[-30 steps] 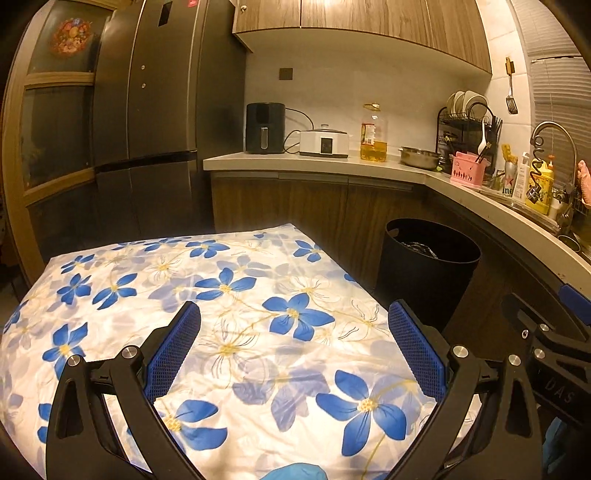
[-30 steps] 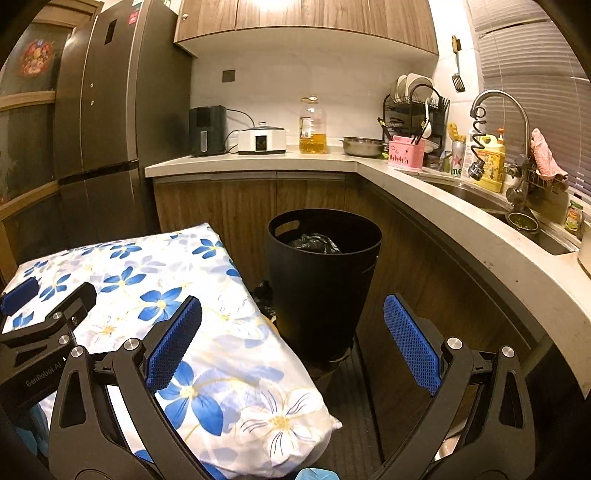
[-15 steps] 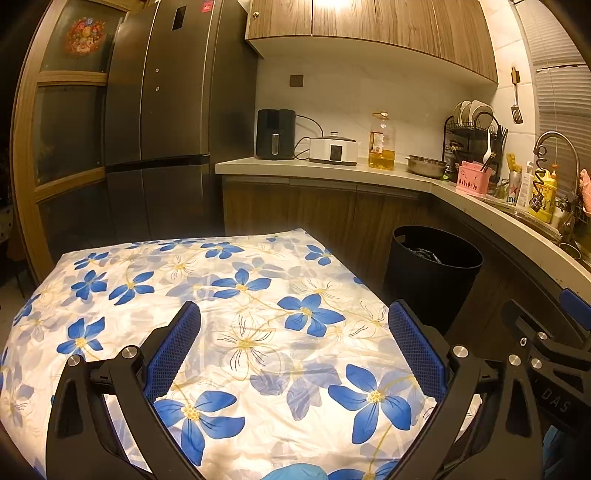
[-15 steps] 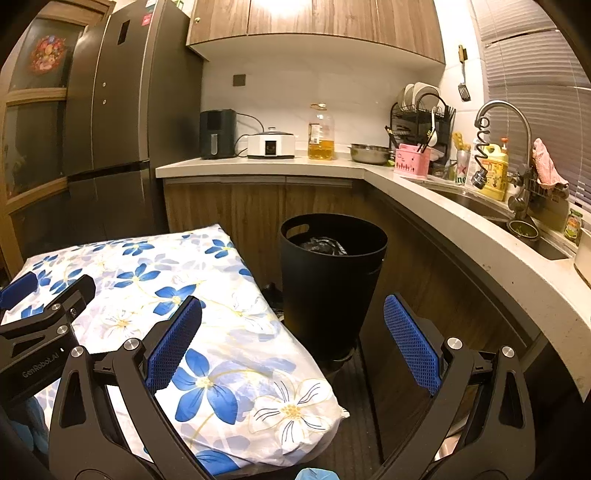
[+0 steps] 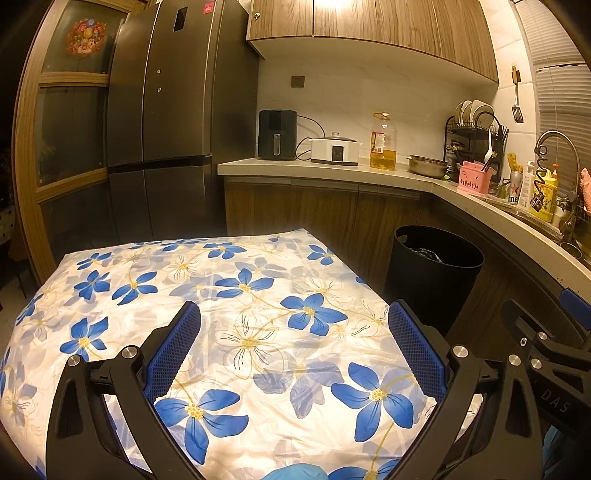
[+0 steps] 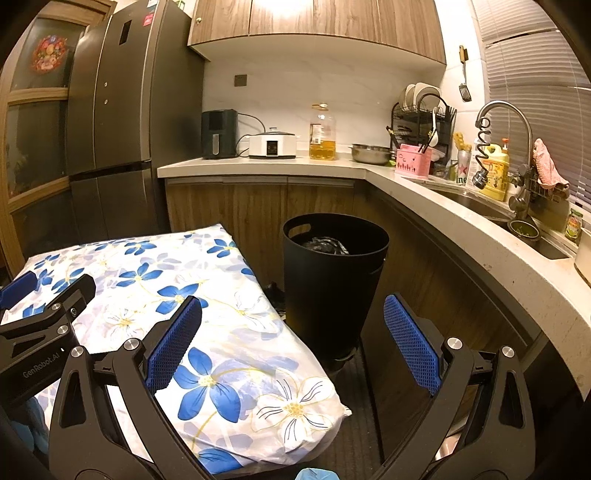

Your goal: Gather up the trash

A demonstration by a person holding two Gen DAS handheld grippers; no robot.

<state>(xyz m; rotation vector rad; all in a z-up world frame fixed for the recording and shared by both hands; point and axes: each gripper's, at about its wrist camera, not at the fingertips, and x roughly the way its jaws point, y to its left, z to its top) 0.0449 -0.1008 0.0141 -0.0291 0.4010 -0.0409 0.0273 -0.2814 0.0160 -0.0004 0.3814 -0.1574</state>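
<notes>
Both tongs (image 5: 293,343) (image 6: 291,332) agape, bin (image 6: 334,280) contents dark, indistinct

White cloth (image 5: 236,317) printed with blue and pale outlined flowers, black bin (image 6: 334,284), black grippers with blue mesh pads (image 5: 173,345), brown wood-grain cabinets (image 6: 317,22), dark steel fridge (image 5: 162,122), pink utensil caddy (image 6: 413,160), yellow bottle (image 6: 495,173), white tiled wall (image 5: 354,92)

A floral cloth (image 5: 236,317) lies before the fridge (image 5: 166,122) and counter (image 5: 332,171).
</notes>
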